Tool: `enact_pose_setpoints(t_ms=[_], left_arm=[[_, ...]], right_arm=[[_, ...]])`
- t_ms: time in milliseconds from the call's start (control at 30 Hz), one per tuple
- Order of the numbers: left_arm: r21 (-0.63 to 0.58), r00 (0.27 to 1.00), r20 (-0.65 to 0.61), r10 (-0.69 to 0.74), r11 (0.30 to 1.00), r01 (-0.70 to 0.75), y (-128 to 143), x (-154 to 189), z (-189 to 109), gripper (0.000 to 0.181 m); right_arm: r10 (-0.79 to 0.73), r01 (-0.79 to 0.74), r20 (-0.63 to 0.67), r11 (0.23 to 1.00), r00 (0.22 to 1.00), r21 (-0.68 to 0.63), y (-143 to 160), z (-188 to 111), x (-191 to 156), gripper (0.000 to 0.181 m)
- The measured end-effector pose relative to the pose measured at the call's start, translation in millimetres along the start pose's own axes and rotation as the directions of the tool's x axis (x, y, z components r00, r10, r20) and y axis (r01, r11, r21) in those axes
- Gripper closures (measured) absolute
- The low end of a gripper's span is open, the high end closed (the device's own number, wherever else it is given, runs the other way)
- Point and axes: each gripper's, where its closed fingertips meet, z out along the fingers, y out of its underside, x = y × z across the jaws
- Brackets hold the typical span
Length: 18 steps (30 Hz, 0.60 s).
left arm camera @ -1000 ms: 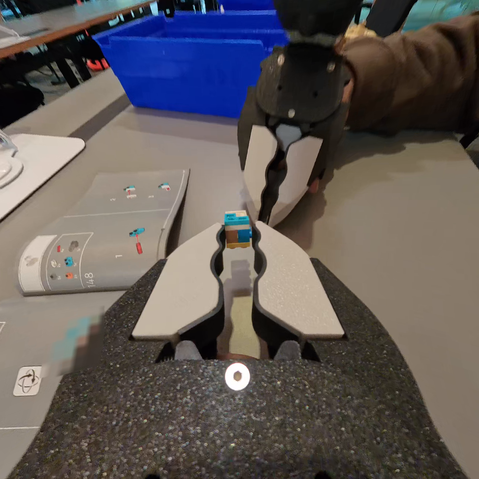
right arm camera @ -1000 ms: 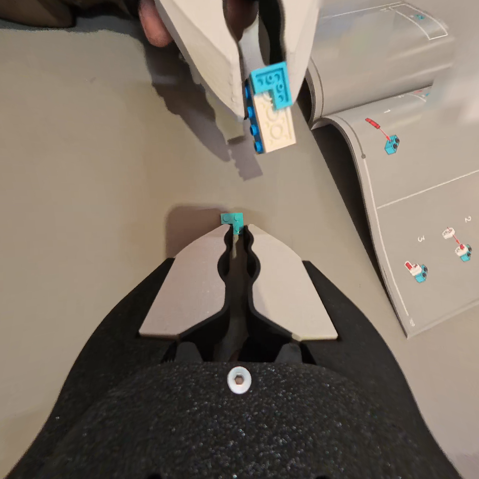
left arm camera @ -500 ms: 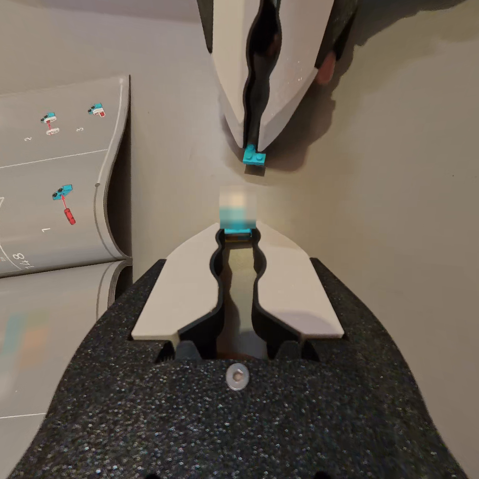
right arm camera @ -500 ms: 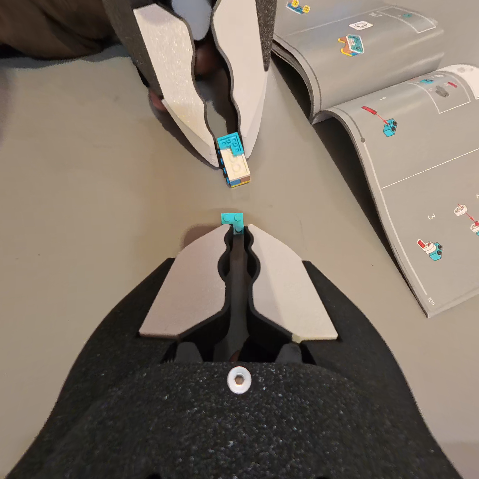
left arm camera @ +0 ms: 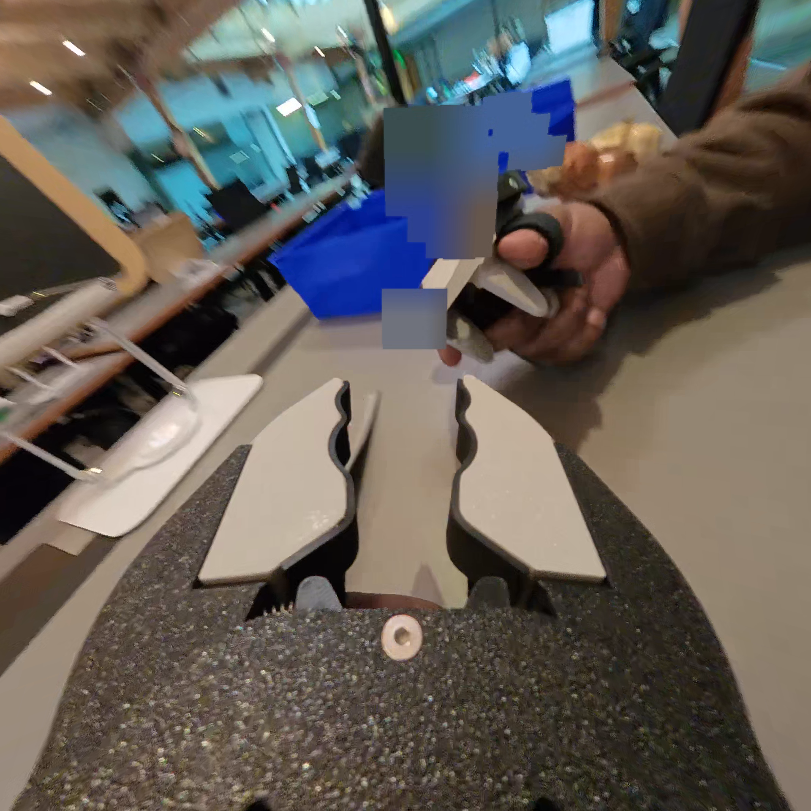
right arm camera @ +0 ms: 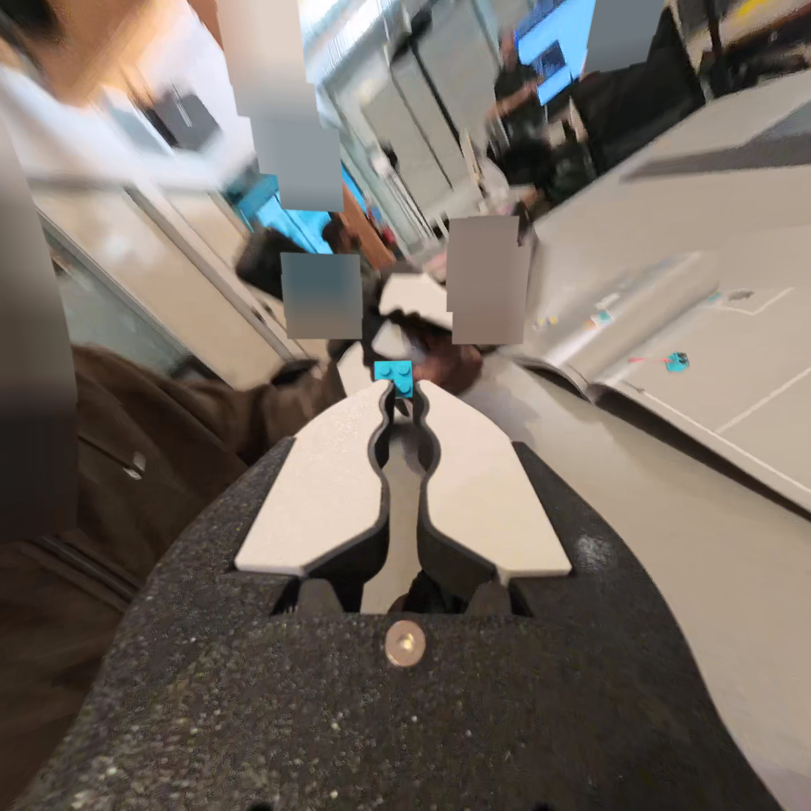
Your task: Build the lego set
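Note:
My left gripper [left arm camera: 403, 384] is open and empty and is tilted up over the grey table [left arm camera: 658, 439]. The small multi-coloured brick build is not in view. My right gripper [right arm camera: 403, 388] is shut on a small teal L-shaped plate [right arm camera: 392, 372], which sticks out past its fingertips. In the left wrist view, a hand [left arm camera: 570, 298] in a brown sleeve holds the other gripper's handle beyond my fingers; a mosaic patch hides that gripper's fingers. The right wrist view is blurred by motion.
A blue bin [left arm camera: 351, 267] stands at the back of the table. A white flat stand [left arm camera: 175, 439] lies at the left. The open instruction booklet [right arm camera: 702, 395] lies to the right in the right wrist view. A brown sleeve [right arm camera: 153, 421] fills its left side. Only a small space, under 4 cm, lies between the two pairs of fingers.
Both grippers have tilted up from looking down at the table. My left gripper has opened and the brick build has gone from between its fingers. The right still holds the teal plate.

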Motion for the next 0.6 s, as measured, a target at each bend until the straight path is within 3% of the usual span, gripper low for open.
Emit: enact_pose_setpoints(t_ms=[100, 167, 333, 600], left_arm=[[0.068, 0.994, 0.102, 0.035, 0.997, -0.042, -13.9, -3.7, 5.1, 0.136], [0.107, 0.988, 0.141, 0.068, 0.991, -0.084, -22.9, -2.2, 5.7, 0.140], [0.114, 0.957, 0.225, 0.183, 0.970, -0.212, -31.9, -1.2, 4.7, 0.147], [0.091, 0.923, 0.256, 0.287, 0.944, -0.319, -32.8, 1.9, 3.8, 0.164]], right_arm=[[0.112, -0.129, 0.104, 0.976, 0.988, 0.177, -18.6, -4.2, -5.4, 0.174], [0.150, -0.180, 0.150, 0.960, 0.977, 0.216, -20.9, -3.2, -7.8, 0.174], [0.200, -0.244, 0.199, 0.943, 0.959, 0.228, -15.5, 5.9, -11.2, 0.174], [0.214, -0.258, 0.220, 0.946, 0.952, 0.198, -7.8, 13.6, -16.2, 0.174]])
